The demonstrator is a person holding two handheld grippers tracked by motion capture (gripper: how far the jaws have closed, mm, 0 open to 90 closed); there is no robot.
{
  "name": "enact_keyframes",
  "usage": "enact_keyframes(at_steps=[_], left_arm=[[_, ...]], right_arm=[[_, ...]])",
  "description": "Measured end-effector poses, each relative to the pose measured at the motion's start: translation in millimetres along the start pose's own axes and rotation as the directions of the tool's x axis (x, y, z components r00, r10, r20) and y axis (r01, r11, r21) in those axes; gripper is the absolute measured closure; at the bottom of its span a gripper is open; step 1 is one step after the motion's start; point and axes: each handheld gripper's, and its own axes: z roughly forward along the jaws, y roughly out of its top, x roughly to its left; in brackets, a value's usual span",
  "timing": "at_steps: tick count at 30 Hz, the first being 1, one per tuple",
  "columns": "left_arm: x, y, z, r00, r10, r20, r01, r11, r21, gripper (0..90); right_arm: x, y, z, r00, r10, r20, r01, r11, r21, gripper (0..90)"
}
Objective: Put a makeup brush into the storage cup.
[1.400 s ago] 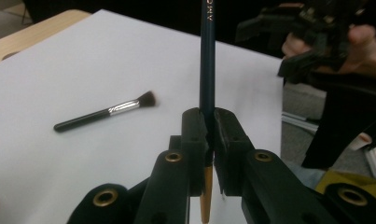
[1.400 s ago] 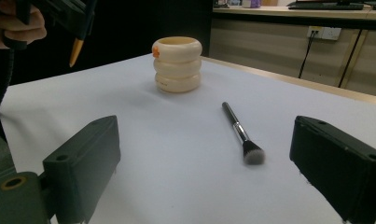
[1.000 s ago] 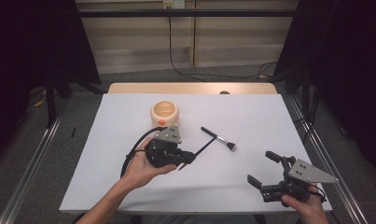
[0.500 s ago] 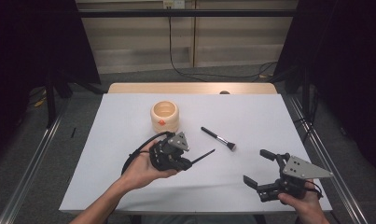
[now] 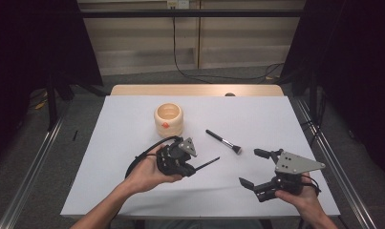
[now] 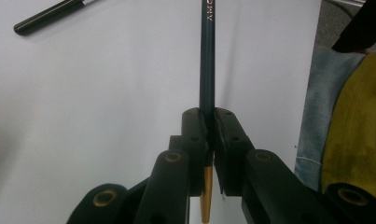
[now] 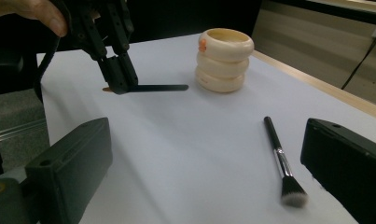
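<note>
My left gripper [image 5: 189,168] hovers over the middle of the white table, shut on a thin dark pencil-like stick [image 5: 207,164] that juts out to the right. In the left gripper view the pads [image 6: 195,128] clamp the stick [image 6: 206,56], whose gold end shows below them. The right gripper view shows that same gripper [image 7: 120,79] holding the stick [image 7: 160,87] level above the sheet. My right gripper [image 5: 251,167] stands open at the front right with nothing between its fingers [image 7: 206,140]. A black makeup brush [image 5: 223,141] [image 7: 279,158] lies flat between the two grippers.
A cream ringed cup [image 5: 168,119] [image 7: 224,58] with an orange mark stands behind the left gripper. The table's wooden back edge [image 5: 195,89] and metal rails [image 5: 333,162] on both sides border the white sheet. Near the table's front edge are a person's jeans and yellow garment [image 6: 353,130].
The right gripper has shifted left and slightly up, toward the brush. The left hand has barely moved, still holding the stick.
</note>
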Motion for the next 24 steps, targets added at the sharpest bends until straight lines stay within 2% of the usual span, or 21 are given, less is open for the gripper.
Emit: enact_keyframes(at_steps=[5,14,18,24], left_arm=[[0.2,0.3,1.1,1.0,0.003,0.005,-0.003,0.9999,0.011,83.6],[2.0,2.4,4.4,0.9998,0.007,0.019,-0.008,0.9997,0.022,83.6],[3.0,2.4,6.5,0.9999,0.003,0.011,-0.004,0.9994,0.035,83.6],[-2.5,5.4,9.7,0.9997,0.022,0.014,-0.023,0.9974,0.068,83.6]], right_arm=[[-0.7,8.6,12.1,0.9991,-0.014,-0.039,0.016,0.999,0.037,1.6],[-10.5,24.0,35.0,0.9943,-0.023,-0.104,0.033,0.995,0.092,7.6],[-12.6,32.5,41.7,0.988,-0.013,-0.154,0.032,0.992,0.124,10.5],[-8.4,39.0,53.0,0.9722,-0.04,-0.23,0.086,0.977,0.193,15.4]])
